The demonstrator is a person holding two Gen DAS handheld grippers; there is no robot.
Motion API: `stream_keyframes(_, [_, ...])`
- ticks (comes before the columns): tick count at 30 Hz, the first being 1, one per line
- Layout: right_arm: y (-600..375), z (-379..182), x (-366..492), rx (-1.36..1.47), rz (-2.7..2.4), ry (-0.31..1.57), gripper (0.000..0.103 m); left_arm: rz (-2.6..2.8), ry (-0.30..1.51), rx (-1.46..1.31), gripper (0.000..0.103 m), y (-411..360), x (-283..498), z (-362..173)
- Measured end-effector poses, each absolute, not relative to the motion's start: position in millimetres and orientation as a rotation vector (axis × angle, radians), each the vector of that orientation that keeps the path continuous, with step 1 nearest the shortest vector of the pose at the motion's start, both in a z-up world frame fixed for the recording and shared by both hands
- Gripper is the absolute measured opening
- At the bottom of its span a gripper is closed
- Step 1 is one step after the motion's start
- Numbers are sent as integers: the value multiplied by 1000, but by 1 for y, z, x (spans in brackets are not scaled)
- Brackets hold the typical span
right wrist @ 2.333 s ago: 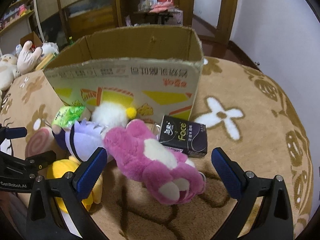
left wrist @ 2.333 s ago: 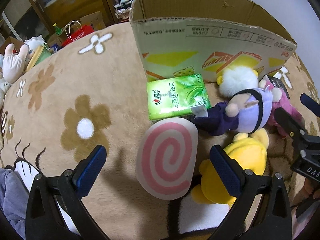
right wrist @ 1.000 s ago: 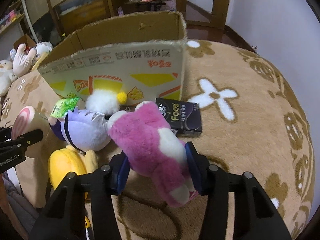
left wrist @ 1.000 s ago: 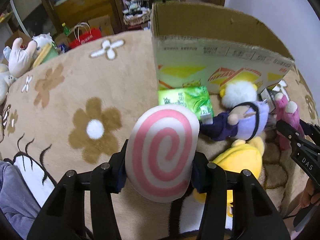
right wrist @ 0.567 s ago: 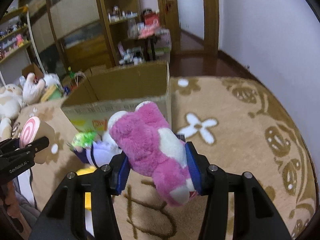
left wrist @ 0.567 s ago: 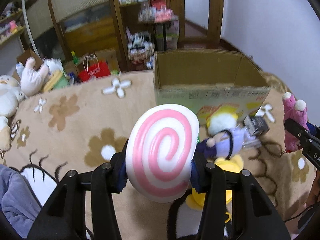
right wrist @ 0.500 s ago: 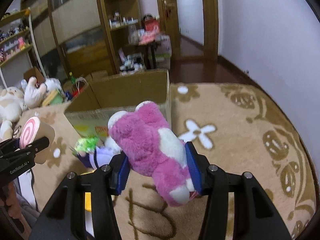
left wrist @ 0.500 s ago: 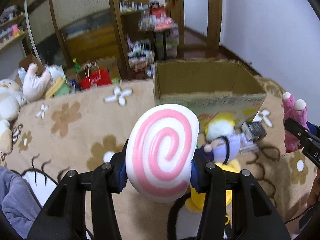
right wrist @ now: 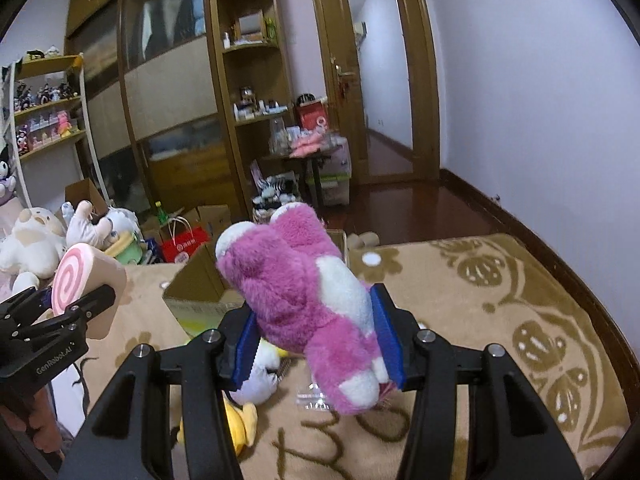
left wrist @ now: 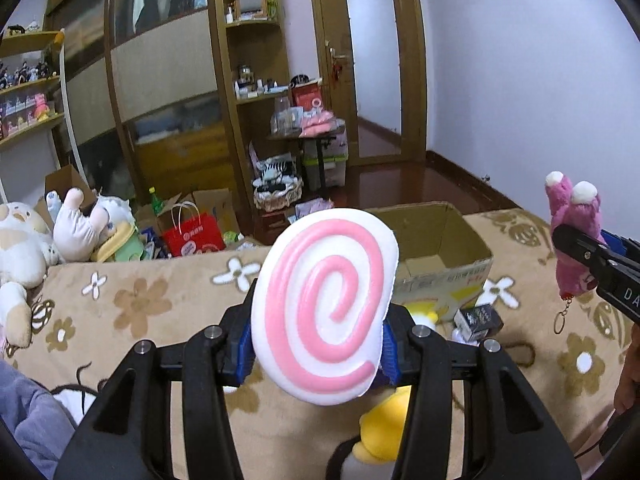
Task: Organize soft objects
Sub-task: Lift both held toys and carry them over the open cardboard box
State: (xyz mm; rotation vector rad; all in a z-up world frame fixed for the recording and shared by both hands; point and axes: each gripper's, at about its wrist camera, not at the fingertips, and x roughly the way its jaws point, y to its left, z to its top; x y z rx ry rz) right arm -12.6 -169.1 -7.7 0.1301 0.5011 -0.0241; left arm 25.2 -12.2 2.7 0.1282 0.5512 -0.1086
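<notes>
My left gripper (left wrist: 316, 348) is shut on a white cushion with a pink spiral (left wrist: 326, 306) and holds it high above the bed; the cushion also shows in the right wrist view (right wrist: 86, 280). My right gripper (right wrist: 314, 350) is shut on a pink plush bear (right wrist: 308, 300), also lifted; the bear shows at the right in the left wrist view (left wrist: 574, 236). An open cardboard box (left wrist: 444, 248) stands on the brown flowered blanket (left wrist: 132, 308) beyond both grippers. A yellow plush (left wrist: 380, 428) and a white-and-purple plush (right wrist: 258, 376) lie below.
A small dark box (left wrist: 478, 320) lies by the cardboard box. Plush toys (left wrist: 36, 236) and a red bag (left wrist: 192, 232) sit at the far left beyond the bed. Shelves, a small table (right wrist: 308, 160) and a door (right wrist: 384, 80) stand behind.
Both grippers have risen well above the bed with their toys still held; the box and the plush toys now sit lower and farther off in both views.
</notes>
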Motion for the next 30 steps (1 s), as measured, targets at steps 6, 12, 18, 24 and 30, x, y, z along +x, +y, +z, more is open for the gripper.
stream_keyframes(6, [-168,9,10,143,-5,456,55,-105,528,163,48,-19,43,17])
stream_keyframes(12, [-166,23,29,110,5,415,55,-120,506,159,48,-27,69,34])
stream_keyframes(18, [-172,32,54,118,3,391,55,-138,496,159,48,-38,100,39])
stream_keyframes(24, [-177,20,79,145,13,409,56,-152,505,184,48,-51,125,30])
stream_keyframes(30, [-178,-6,98,162,32,454,56,-167,541,195,48,-56,146,7])
